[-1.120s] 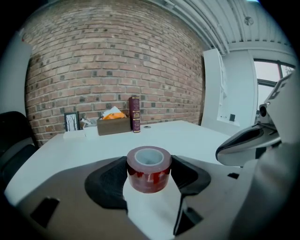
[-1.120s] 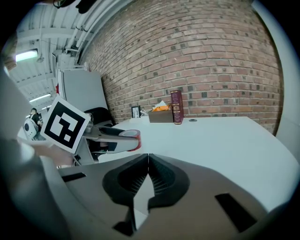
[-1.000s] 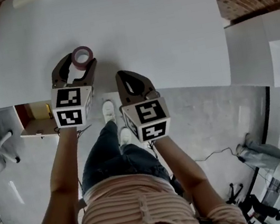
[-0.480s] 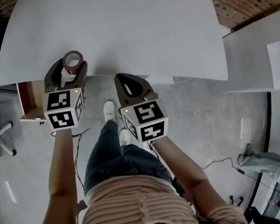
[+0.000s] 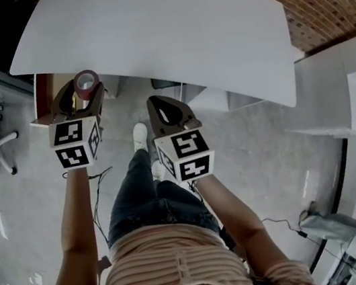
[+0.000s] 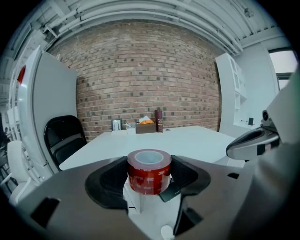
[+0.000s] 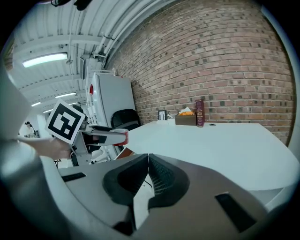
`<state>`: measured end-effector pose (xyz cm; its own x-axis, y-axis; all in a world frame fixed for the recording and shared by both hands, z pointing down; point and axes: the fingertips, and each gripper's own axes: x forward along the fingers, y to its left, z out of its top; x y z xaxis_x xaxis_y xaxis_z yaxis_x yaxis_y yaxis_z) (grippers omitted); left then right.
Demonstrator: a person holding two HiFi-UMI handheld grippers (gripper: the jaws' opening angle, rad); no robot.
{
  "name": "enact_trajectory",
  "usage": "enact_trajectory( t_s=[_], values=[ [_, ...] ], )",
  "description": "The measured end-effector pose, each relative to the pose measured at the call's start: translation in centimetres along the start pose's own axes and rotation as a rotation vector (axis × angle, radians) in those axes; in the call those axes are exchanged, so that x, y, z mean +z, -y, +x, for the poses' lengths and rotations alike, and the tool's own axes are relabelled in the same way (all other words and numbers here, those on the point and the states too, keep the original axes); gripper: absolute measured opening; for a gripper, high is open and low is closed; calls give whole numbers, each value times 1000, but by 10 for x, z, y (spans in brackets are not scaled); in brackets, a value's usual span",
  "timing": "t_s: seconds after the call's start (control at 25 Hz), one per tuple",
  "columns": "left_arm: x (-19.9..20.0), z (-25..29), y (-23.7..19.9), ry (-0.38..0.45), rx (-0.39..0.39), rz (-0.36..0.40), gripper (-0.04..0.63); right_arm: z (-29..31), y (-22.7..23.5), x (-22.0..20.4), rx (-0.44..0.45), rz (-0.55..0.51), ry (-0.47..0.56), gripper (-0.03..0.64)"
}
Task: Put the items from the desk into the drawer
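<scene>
A red roll of tape sits clamped between the jaws of my left gripper, which is shut on it. In the head view the red roll of tape hangs off the near left corner of the white desk, above an open wooden drawer. My right gripper is shut and holds nothing, below the desk's near edge. In the right gripper view, my right gripper has its jaws pressed together, and the left gripper with the tape shows at the left.
A brown box and a dark upright book stand at the desk's far end by the brick wall. A black chair is left of the desk. White cabinets stand to the right. The person's legs and shoes are on the floor below.
My left gripper has carried the tape off the desk's near edge to the left, over the open drawer. The right gripper has stayed almost still, shut.
</scene>
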<state>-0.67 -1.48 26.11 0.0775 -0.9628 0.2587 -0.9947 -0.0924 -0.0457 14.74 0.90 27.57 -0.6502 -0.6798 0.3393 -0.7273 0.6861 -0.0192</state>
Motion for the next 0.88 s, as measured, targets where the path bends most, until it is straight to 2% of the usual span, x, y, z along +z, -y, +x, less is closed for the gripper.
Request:
enact_trajectory(
  t_s=[0.2,0.56,0.88],
  values=[
    [6,-35,8,-18,81,-16,290,-22,-9,4,84,-8,0,17],
    [-18,-76,-37,-29,173,-68,290,-9,-53,2,172,-49,-20,17],
    [-36,-92,-100,-28,154,-101,290,36,-126,9,202,-67,-48,17]
  ],
)
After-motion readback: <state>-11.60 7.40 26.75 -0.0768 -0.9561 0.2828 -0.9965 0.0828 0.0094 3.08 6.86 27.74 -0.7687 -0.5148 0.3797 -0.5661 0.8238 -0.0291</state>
